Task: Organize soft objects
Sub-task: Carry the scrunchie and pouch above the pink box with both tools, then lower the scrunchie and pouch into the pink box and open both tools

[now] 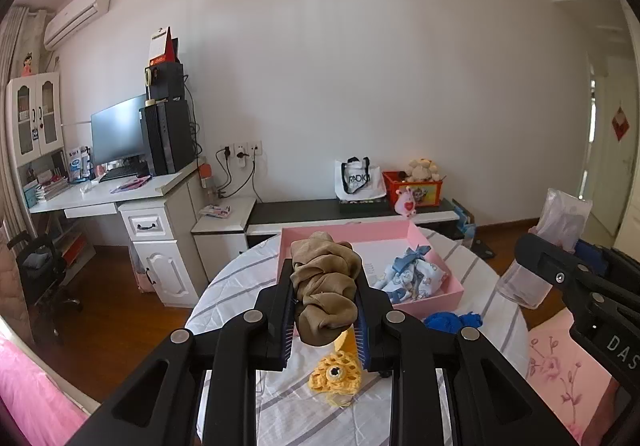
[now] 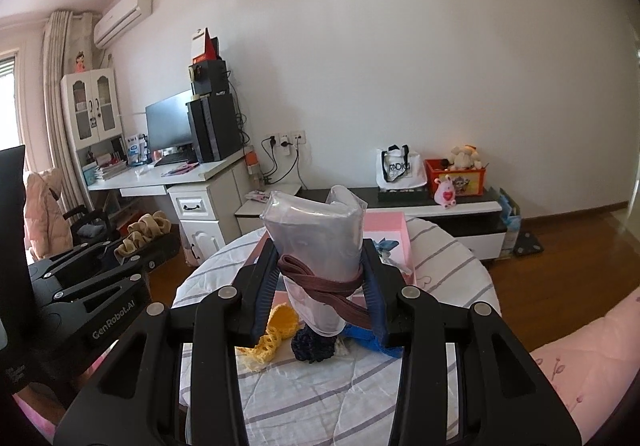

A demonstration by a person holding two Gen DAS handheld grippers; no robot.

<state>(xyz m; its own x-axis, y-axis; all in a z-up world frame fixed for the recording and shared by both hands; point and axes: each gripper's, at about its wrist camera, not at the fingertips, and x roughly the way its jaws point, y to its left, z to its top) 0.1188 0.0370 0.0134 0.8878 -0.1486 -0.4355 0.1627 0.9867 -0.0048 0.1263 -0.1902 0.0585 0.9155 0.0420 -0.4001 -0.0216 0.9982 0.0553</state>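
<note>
Left claw (image 1: 325, 310) clamped on a bunched tan stocking-like cloth (image 1: 324, 286), pads pressed into both flanks, bundle standing up out of the fingers with a loose tail drooping below. Right claw (image 2: 320, 286) gripping a clear plastic pouch of grey fabric (image 2: 316, 238) bound with a brown band (image 2: 320, 278); pouch upright, long axis roughly along the fingers, top well clear of the tips. Both loads held above the round counter (image 1: 248, 286) with its striped cover. Pink box (image 1: 416, 238) at the far side of the counter, straight ahead of and below the left claw; in the left wrist view the tan bundle overlaps the box's near-left corner, so left hand judged nearer to the drop. Blue-and-white patterned cloth (image 1: 412, 274) already lying in the box's right half; left half looks free, though partly hidden behind the bundle. From the right wrist view only the box's back wall and right rim visible past the pouch, box again dead ahead. Yellow crochet piece (image 1: 336, 374), blue cloth (image 1: 452, 320) and a dark knitted ball (image 2: 312, 346) loose on the counter, on the near side of the box, under the claws. Next move likely forward and down over the near wall; risk of the dangling tail catching on that wall.
</note>
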